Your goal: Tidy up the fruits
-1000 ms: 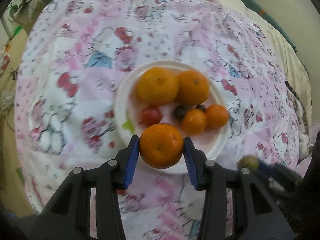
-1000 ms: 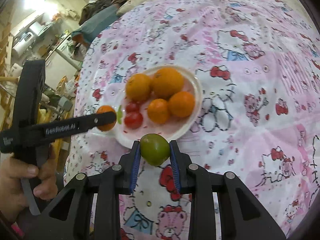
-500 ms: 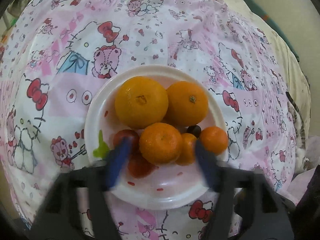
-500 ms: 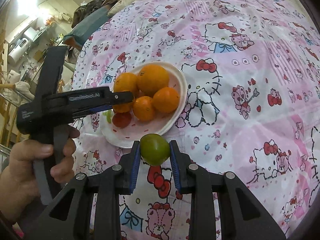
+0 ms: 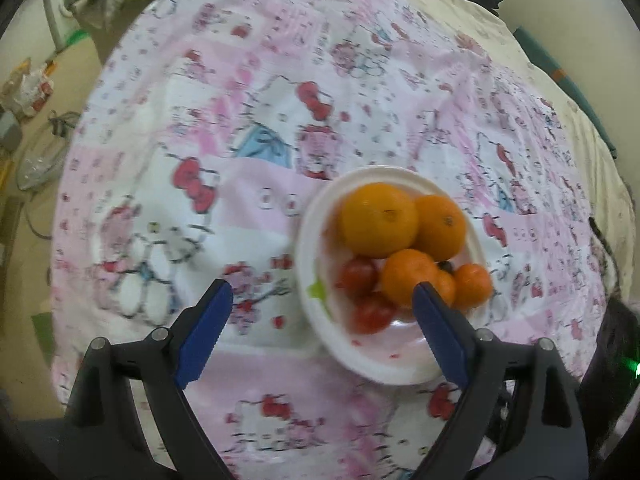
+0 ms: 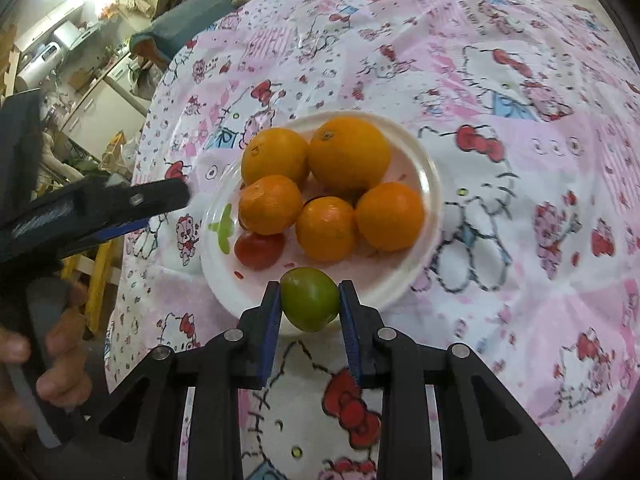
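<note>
Green, egg-shaped fruit (image 6: 310, 298), long axis upright, sits clamped in the right gripper (image 6: 309, 312) at lower centre; left gripper (image 5: 320, 312) jaws apart, empty.

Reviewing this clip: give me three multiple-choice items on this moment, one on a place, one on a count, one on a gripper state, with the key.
1. Where is the green fruit?
A. Between the right gripper's fingers, at the near rim of the white plate
B. Among the oranges
C. On the cloth, far from the plate

2. How many orange fruits lie on the plate in the right wrist view?
A. Three
B. Five
C. Seven

3. How is the left gripper?
A. Shut on an orange
B. Shut on a tomato
C. Open, holding nothing

Key: 1 A, blue pads press both its sides; 2 B, two large ones behind, three smaller in front; 3 C, its fingers stand wide apart with only cloth and plate behind.
</note>
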`<action>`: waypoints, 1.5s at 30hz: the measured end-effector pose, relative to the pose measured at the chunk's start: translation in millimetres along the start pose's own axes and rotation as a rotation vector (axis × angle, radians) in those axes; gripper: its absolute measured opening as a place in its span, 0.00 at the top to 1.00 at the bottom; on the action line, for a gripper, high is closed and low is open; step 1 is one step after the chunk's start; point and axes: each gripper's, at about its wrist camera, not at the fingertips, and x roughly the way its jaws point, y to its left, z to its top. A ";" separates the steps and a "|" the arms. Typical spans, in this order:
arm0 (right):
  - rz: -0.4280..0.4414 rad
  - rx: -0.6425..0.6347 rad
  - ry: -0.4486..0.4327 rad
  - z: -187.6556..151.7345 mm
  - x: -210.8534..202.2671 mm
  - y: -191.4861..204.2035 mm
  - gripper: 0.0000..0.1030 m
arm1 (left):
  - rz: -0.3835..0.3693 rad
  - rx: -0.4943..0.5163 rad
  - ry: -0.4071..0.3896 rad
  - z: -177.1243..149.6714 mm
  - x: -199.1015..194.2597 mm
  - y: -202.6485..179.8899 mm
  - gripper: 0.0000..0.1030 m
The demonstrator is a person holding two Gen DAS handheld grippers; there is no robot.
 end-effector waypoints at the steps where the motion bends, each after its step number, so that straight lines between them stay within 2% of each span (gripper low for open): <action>1: -0.006 0.002 0.002 1.2 4.1 0.8 0.71 | 0.004 0.006 -0.004 -1.5 -1.6 2.9 0.13; 8: -0.013 0.017 0.062 5.8 30.2 5.2 0.68 | 0.020 0.027 -0.025 -8.9 -11.6 19.3 0.14; 14: -0.005 0.024 0.048 6.8 26.3 4.2 0.66 | 0.029 0.022 -0.025 -9.9 -14.5 23.0 0.14; 15: 0.002 0.027 0.043 7.3 24.3 3.4 0.51 | 0.029 0.022 -0.024 -10.4 -14.7 23.0 0.14; 16: 0.010 0.030 0.037 7.9 22.5 2.8 0.32 | 0.027 0.021 -0.022 -10.9 -14.7 22.9 0.13; 17: 0.012 0.034 0.015 8.6 16.8 2.2 0.28 | 0.026 0.024 -0.020 -11.9 -14.6 23.2 0.13; 22: 0.013 0.026 -0.035 10.7 -6.3 3.7 0.27 | 0.060 0.037 -0.025 -14.7 -19.3 25.2 0.14; 26: 0.007 0.069 -0.109 6.5 -42.0 -3.9 0.27 | 0.078 0.049 -0.065 -18.5 -33.1 22.8 0.14; 31: -0.048 0.054 -0.159 1.3 -71.6 -1.6 0.21 | 0.092 0.149 -0.126 -30.9 -53.8 6.4 0.13; 35: -0.025 0.079 -0.156 -9.2 -91.1 -3.7 0.21 | 0.064 0.171 -0.158 -44.4 -70.3 0.7 0.12; 37: -0.034 0.081 -0.162 -15.7 -99.1 -1.9 0.15 | 0.034 0.161 -0.155 -51.1 -77.0 -1.2 0.05; 40: -0.063 0.053 -0.219 -28.3 -117.1 5.1 0.10 | 0.022 0.174 -0.181 -61.8 -91.7 -7.8 0.01; 42: -0.023 0.053 -0.242 -35.5 -124.7 6.4 0.07 | 0.012 0.198 -0.213 -70.0 -102.6 -12.8 0.01; 43: 0.010 0.051 -0.245 -39.1 -127.9 7.5 0.05 | -0.016 0.208 -0.228 -74.2 -107.9 -13.5 0.01; 44: 0.010 0.055 -0.257 -42.8 -131.8 8.5 0.05 | -0.053 0.209 -0.231 -78.5 -113.4 -12.9 0.01; 45: -0.002 0.061 -0.282 -47.4 -136.3 8.9 0.03 | -0.060 0.203 -0.233 -81.2 -116.2 -11.7 0.01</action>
